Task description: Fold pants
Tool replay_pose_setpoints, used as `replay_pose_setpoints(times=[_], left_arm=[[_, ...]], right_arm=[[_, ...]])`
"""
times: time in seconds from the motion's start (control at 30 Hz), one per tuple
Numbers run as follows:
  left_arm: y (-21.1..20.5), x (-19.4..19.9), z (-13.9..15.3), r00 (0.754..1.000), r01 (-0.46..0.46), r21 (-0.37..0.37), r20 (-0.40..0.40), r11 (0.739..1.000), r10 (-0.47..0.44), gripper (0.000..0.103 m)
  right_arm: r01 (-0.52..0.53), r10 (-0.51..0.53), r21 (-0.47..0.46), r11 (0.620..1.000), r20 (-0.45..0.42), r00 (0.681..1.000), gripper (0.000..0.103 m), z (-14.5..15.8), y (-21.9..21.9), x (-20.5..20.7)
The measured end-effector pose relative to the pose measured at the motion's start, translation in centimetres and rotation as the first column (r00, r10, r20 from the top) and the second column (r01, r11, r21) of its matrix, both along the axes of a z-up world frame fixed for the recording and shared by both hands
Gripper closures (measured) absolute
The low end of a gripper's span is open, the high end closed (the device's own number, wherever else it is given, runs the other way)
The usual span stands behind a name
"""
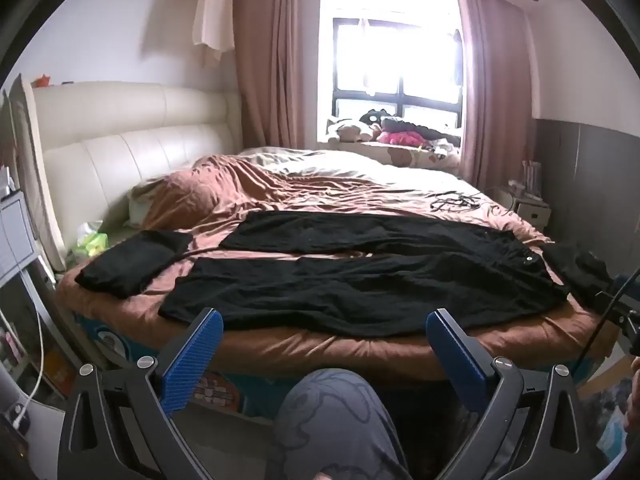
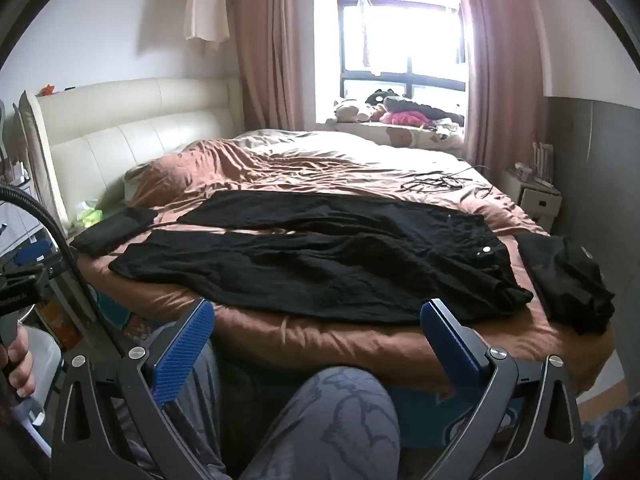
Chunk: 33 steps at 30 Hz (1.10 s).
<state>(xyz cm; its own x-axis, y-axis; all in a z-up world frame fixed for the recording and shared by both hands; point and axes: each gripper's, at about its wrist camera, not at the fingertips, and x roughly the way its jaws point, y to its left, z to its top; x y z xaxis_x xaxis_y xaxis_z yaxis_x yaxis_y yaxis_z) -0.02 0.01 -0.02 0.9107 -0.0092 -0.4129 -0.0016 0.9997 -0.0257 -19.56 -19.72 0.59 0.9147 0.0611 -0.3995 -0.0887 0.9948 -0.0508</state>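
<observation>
Opening step: black pants lie spread flat on the bed, unfolded. Left gripper and right gripper hover spread, empty; next, grasp a leg.

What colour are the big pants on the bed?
Black pants, clearest in the right wrist view.
</observation>
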Motion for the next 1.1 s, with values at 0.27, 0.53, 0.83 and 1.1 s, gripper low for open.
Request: replay_pose_setpoints(times=[0.27, 0.53, 0.83, 1.1], left_arm=[[-1.2, -0.7, 0.3, 1.000, -0.003, -0.005, 0.020, 1.000, 0.004, 0.000], [0.2, -0.8, 0.6, 1.000, 0.001, -0.028, 0.013, 1.000, 0.000, 0.000], [0.3, -1.1, 0.4, 1.000, 0.011, -0.032, 0.012, 0.999, -0.010, 0.000], [0.2, -1.3, 0.4, 1.000, 0.013, -0.036, 0.013, 0.999, -0.013, 0.000]], right_arm=[[0.011, -0.011, 0.009, 1.000, 0.001, 1.000, 0.000, 0.0, -0.2, -0.2], [0.023, -0.023, 0.007, 1.000, -0.007, 1.000, 0.000, 0.1, -0.1, -0.3], [0.026, -0.026, 0.014, 1.000, -0.013, 1.000, 0.000, 0.1, -0.4, -0.3], [0.028, -0.028, 0.022, 0.999, -0.021, 0.999, 0.000, -0.2, -0.6, -0.7]])
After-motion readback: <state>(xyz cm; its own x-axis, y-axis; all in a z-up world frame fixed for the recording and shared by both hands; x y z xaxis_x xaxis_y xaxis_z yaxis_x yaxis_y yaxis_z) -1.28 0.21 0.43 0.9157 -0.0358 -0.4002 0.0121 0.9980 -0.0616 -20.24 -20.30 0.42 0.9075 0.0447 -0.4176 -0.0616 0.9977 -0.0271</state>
